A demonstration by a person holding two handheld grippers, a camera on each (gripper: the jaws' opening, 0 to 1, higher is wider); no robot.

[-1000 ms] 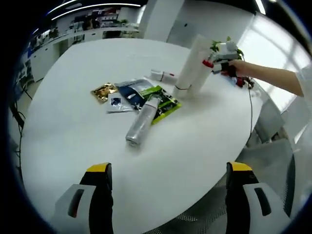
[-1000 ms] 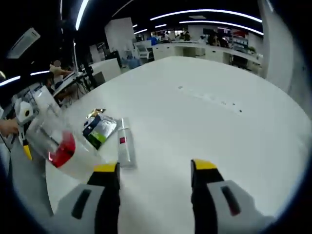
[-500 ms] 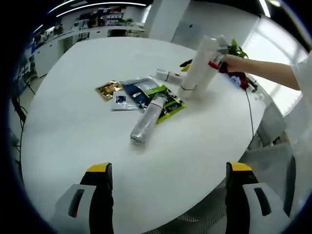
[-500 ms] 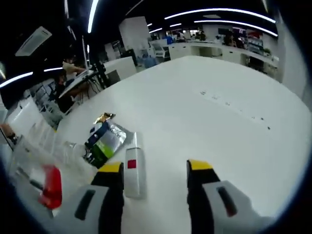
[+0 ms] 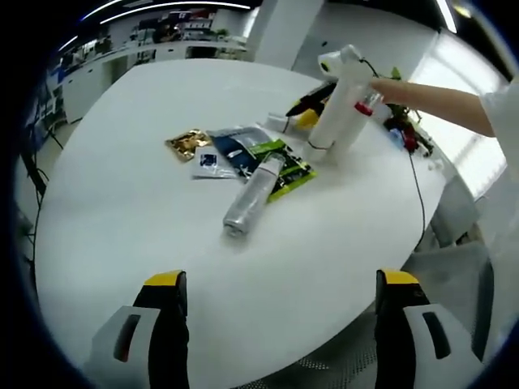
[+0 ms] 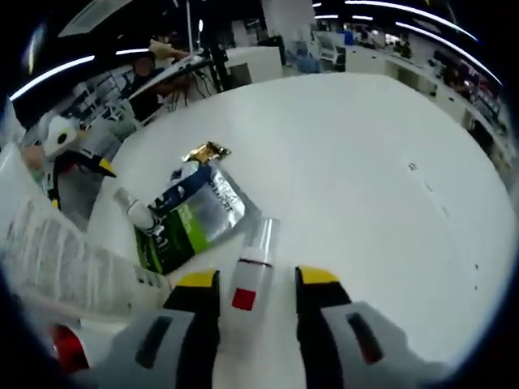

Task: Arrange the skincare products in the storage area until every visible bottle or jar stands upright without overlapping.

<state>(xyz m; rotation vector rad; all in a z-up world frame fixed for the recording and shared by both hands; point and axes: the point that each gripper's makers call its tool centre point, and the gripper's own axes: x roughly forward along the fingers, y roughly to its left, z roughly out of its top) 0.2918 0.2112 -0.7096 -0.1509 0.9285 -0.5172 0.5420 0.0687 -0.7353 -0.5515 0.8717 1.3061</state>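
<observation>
A small white tube with a red label point(image 6: 254, 258) lies flat on the white table point(image 6: 365, 162), between the jaws of my right gripper point(image 6: 256, 278), which straddle it without closing on it. In the left gripper view the same tube point(image 5: 276, 123) lies by the right gripper point(image 5: 305, 113), held by a person's hand. A tall translucent container with printed text point(image 6: 57, 259) stands close on the left; it looks tilted point(image 5: 334, 109). A silver bottle point(image 5: 253, 194) lies on its side across flat sachets point(image 5: 243, 150). My left gripper point(image 5: 281, 279) hangs open over the table's near edge.
Several sachets, gold point(image 6: 204, 151), blue-white point(image 6: 212, 194) and green point(image 6: 182, 235), lie overlapped in the table's middle. The silver bottle's cap point(image 6: 135, 212) pokes out beside them. A cable and small items point(image 5: 409, 138) sit at the table's far right edge. A chair point(image 5: 454, 267) stands below.
My right gripper has moved forward and down over the small tube, which now lies between its jaws, and the jaws stand a little closer. The left gripper stays open.
</observation>
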